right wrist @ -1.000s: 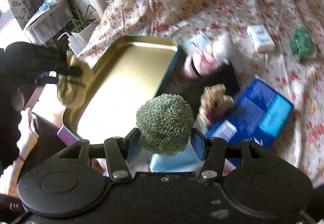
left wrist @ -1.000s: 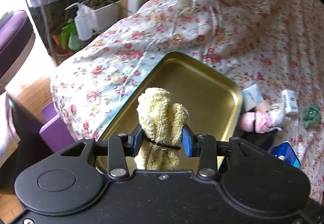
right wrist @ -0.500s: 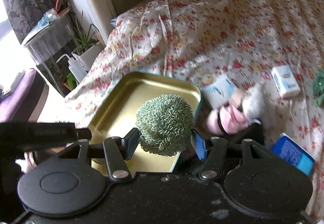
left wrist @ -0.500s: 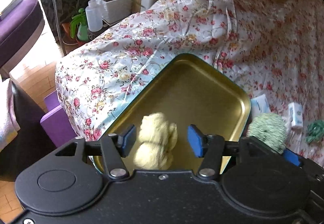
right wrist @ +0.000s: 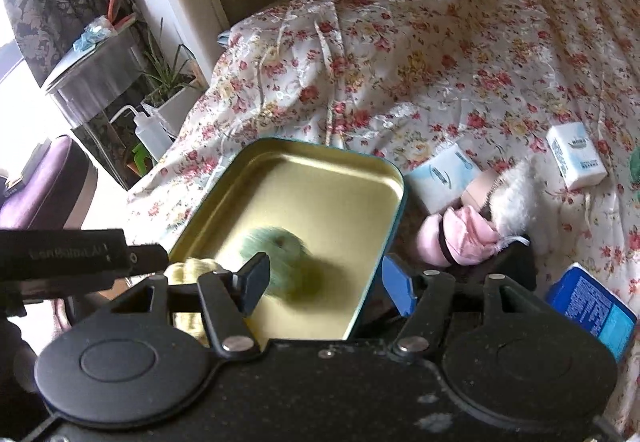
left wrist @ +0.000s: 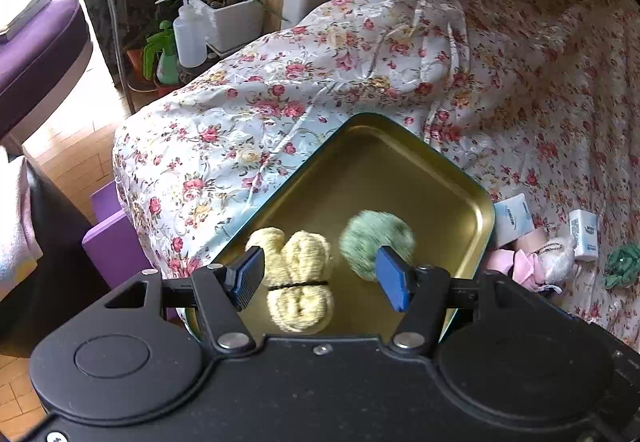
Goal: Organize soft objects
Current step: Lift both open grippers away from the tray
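Jaws of both grippers, left (left wrist: 320, 278) and right (right wrist: 326, 282), stand wide apart, holding nothing. Yellow bundle (left wrist: 300, 278) (banded in black) lies in the tray (left wrist: 400, 146) on the bed (left wrist: 520, 62); the green ball (left wrist: 376, 242), blurred, lies beside it.

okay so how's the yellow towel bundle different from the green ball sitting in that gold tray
The yellow towel bundle is pale yellow; the green ball is muted green. The bundle is long and folded, cinched by a black band; the ball is round and unbanded. The bundle looks sharp and lies between the open left tongs; the ball is blurred and sits to their right. Both look soft and lie inside the gold tray, ungripped.
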`<state>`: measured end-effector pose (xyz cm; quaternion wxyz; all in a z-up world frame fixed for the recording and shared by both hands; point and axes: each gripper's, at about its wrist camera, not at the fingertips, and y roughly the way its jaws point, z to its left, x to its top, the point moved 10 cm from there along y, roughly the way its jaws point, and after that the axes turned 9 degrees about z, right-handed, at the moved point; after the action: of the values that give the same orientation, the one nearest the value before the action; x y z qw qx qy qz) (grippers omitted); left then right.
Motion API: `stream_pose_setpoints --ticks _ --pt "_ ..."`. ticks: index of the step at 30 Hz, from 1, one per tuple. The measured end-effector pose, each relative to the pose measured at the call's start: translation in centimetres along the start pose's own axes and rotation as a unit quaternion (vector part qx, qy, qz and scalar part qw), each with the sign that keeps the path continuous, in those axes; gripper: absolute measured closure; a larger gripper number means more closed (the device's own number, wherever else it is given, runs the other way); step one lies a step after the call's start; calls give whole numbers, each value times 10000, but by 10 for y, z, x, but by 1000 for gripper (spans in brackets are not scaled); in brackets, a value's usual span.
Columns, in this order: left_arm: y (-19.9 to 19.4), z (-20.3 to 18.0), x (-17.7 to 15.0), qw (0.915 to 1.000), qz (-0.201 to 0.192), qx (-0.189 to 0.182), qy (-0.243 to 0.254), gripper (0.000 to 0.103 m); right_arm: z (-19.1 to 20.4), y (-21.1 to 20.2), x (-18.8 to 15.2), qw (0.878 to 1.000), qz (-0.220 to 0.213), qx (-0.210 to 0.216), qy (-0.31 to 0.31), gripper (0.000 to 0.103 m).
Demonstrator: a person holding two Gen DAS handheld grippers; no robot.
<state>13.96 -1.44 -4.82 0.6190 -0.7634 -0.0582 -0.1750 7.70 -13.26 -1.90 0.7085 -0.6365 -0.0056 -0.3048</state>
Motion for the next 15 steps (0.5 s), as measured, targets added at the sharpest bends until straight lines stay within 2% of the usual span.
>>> stream_pose_setpoints --ticks 15 --pt "-1 -15 -3 9995 -30 22 324 44 -57 -26 -20 9988 -113 -308 351 37"
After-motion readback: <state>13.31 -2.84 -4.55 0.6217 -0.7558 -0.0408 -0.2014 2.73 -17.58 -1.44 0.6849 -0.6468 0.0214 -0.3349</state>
